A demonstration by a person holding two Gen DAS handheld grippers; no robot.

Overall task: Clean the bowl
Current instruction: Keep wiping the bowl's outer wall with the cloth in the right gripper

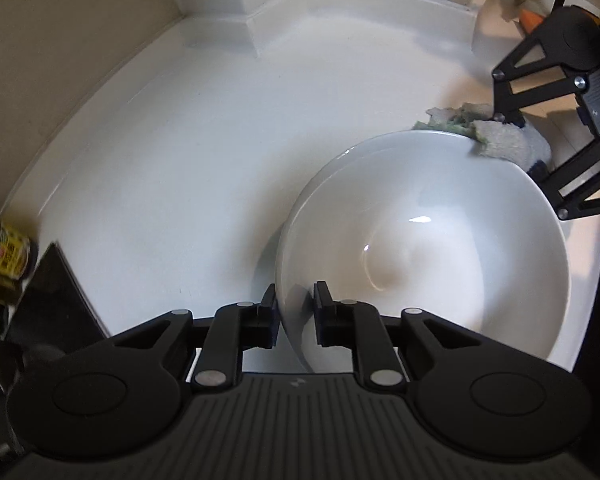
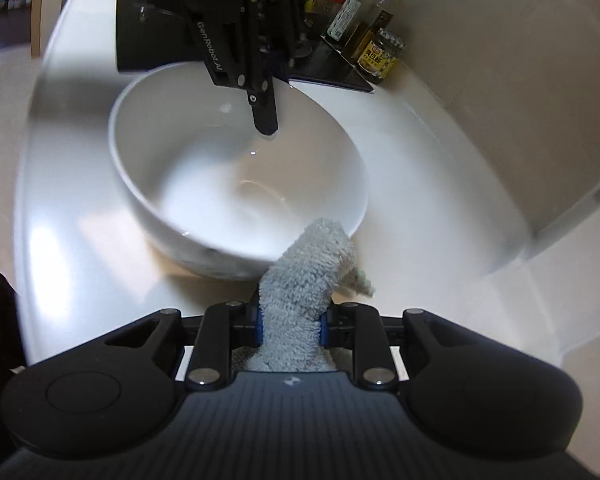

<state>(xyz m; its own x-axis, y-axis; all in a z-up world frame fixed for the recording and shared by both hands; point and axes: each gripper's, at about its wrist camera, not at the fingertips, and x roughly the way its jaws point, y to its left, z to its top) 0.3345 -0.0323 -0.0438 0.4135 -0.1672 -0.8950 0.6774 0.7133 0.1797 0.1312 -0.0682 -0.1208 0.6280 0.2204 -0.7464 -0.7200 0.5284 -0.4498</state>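
Left gripper (image 1: 295, 312) pinches the bowl (image 1: 440, 240) rim at the bowl's 6 o'clock; right gripper (image 2: 291, 326) clamps a cloth (image 2: 300, 280) draped on the rim at 1 o'clock, counter (image 1: 180, 152) beneath.

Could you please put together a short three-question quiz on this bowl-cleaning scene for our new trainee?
1. True or false: the left gripper has one of its fingers inside the white bowl and one outside, astride the rim.
2. What does the right gripper hold? A) a sponge brush B) a grey cloth C) a bottle
3. Where is the free end of the cloth relative to the bowl?

Key
1. True.
2. B.
3. It lies against the bowl's rim on the side opposite the left gripper; whether it reaches inside is unclear.
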